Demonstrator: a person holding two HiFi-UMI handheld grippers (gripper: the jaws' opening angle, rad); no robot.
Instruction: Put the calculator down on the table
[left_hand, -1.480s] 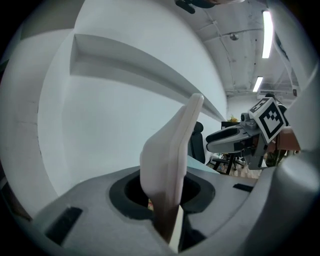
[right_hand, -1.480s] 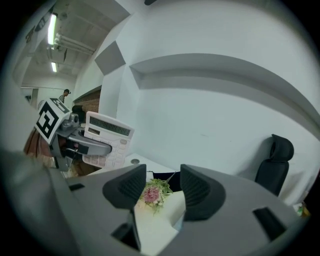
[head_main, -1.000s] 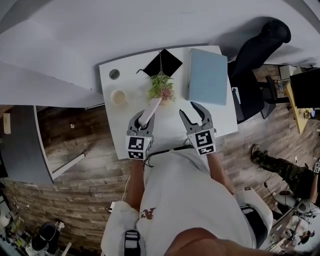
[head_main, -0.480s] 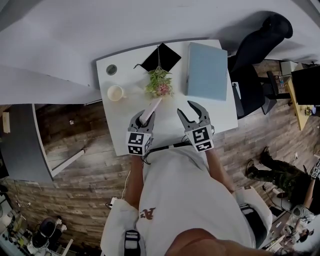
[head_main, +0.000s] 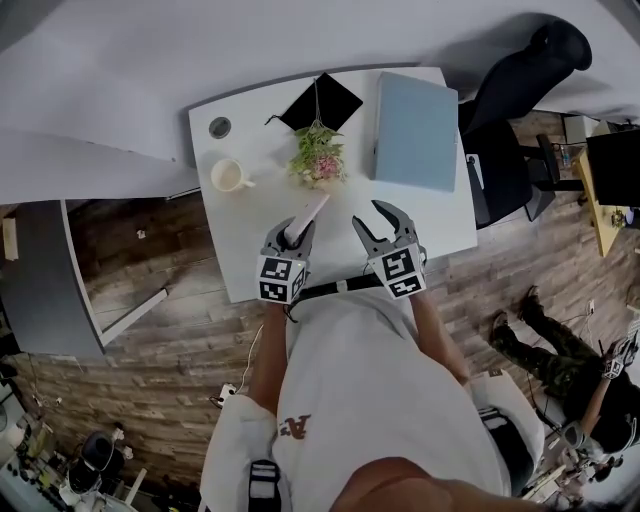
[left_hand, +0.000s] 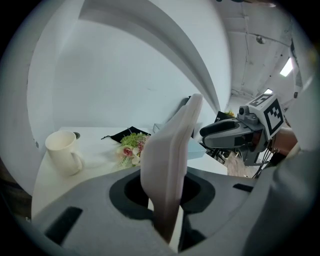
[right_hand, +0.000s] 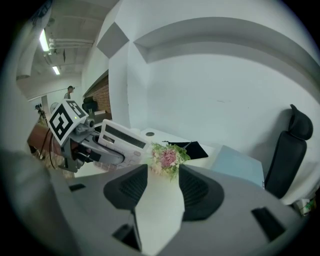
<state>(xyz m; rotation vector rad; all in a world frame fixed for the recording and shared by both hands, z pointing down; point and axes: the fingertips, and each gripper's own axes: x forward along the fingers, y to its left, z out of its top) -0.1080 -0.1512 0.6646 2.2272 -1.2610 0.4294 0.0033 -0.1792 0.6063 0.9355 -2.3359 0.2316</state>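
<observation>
- Pale flat plastic calculator (head_main: 312, 207): clamped edge-on in the left gripper (head_main: 290, 231) jaws, tilted, over the front of the white rectangular surface (head_main: 250, 232). Contact with the surface cannot be told.
- Right gripper (head_main: 383, 214): jaws apart, nothing between them, near the left one.
- Beyond the calculator: pink-and-green flower bunch (head_main: 318, 158). White ceramic mug (head_main: 228, 175) on its left, light blue flat book (head_main: 415, 130) on its right.

We see the calculator (head_main: 305, 218) as pale matt plastic, the surface (head_main: 250, 250) smooth matt white, the mug (head_main: 229, 175) smooth, the pouch (head_main: 322, 100) black cloth, the floor (head_main: 160, 340) worn wood planks.
</observation>
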